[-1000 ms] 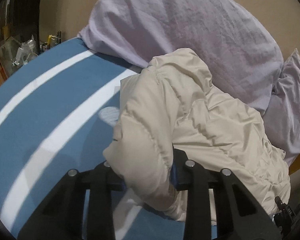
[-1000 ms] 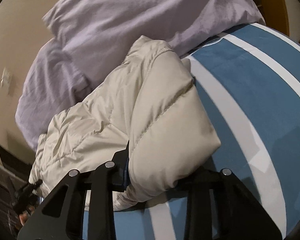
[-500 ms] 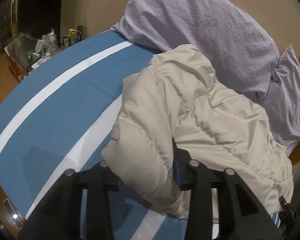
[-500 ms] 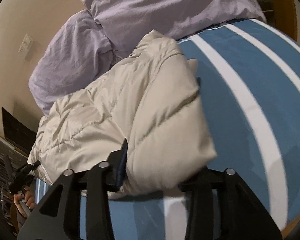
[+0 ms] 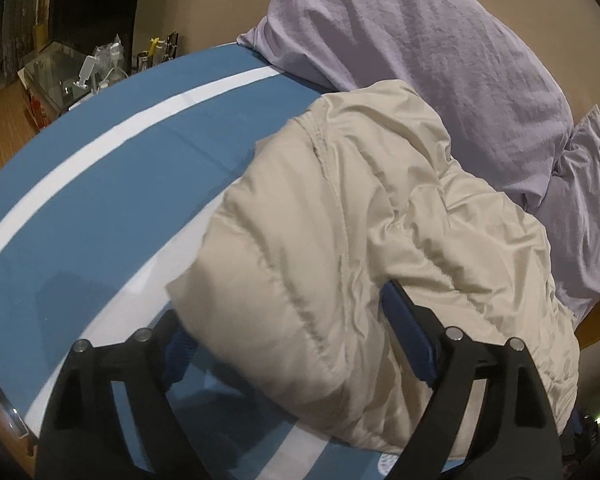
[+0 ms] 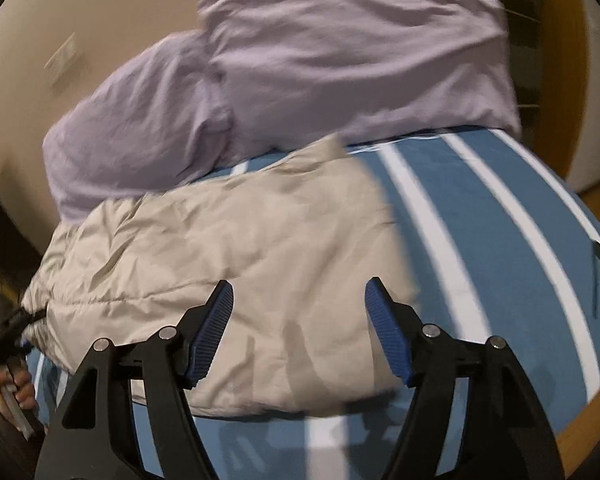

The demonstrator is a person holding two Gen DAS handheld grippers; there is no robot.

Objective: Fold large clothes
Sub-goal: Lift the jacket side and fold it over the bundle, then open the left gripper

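A beige puffer jacket lies folded on a blue bed sheet with white stripes. My left gripper stands open, its jaws wide apart on either side of the jacket's near fold, which bulges between the blue pads. In the right wrist view the jacket lies flat on the sheet. My right gripper is open and empty, just above the jacket's near edge, with its blue pads clear of the fabric.
Two lilac pillows lean against the beige wall behind the jacket. A side table with bottles and clutter stands at the far left. The other hand and gripper show at the left edge of the right wrist view.
Both grippers have opened and let go of the jacket's fold. The right gripper has pulled back and up, and the jacket has dropped flat. The left jaws have spread around the fold.
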